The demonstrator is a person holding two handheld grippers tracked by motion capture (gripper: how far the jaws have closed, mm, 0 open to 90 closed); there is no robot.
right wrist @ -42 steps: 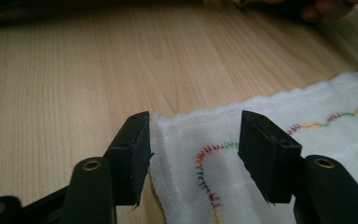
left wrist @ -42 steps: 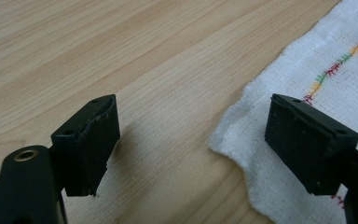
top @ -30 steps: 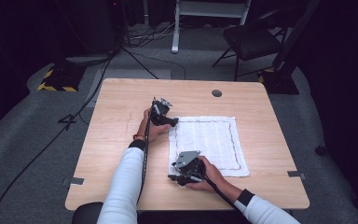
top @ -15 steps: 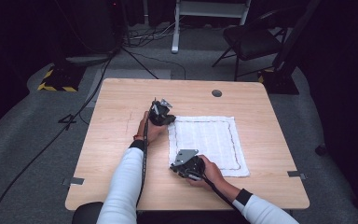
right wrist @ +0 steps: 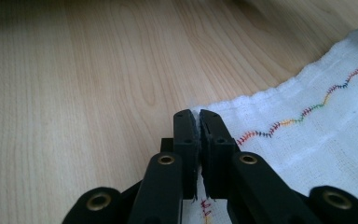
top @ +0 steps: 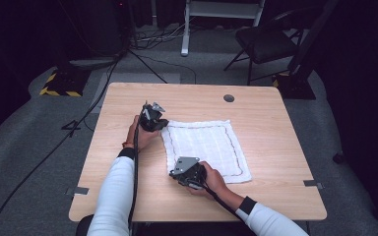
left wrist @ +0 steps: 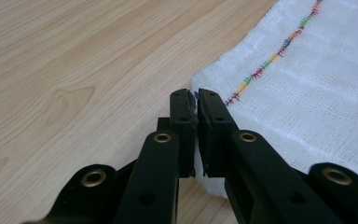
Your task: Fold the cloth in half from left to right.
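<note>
A white cloth (top: pixel 206 147) with a many-coloured stitched border lies flat on the right half of the wooden table (top: pixel 280 147). My left gripper (top: pixel 161 124) is at the cloth's far left corner. In the left gripper view that gripper (left wrist: pixel 196 100) is shut on the corner, and the cloth (left wrist: pixel 307 93) spreads away to the right. My right gripper (top: pixel 175 173) is at the near left corner. In the right gripper view it (right wrist: pixel 199 119) is shut on the hem, where the cloth (right wrist: pixel 317 144) is slightly raised.
A dark round grommet (top: pixel 229 98) sits in the tabletop near the far edge. Bare wood lies left of the cloth. Beyond the table stand a black chair (top: pixel 266 44), a white stand's legs (top: pixel 184 29) and cables (top: pixel 103 93) on the grey floor.
Both hands have shifted to the left, the left one more. The cloth's left edge has been drawn leftward with them.
</note>
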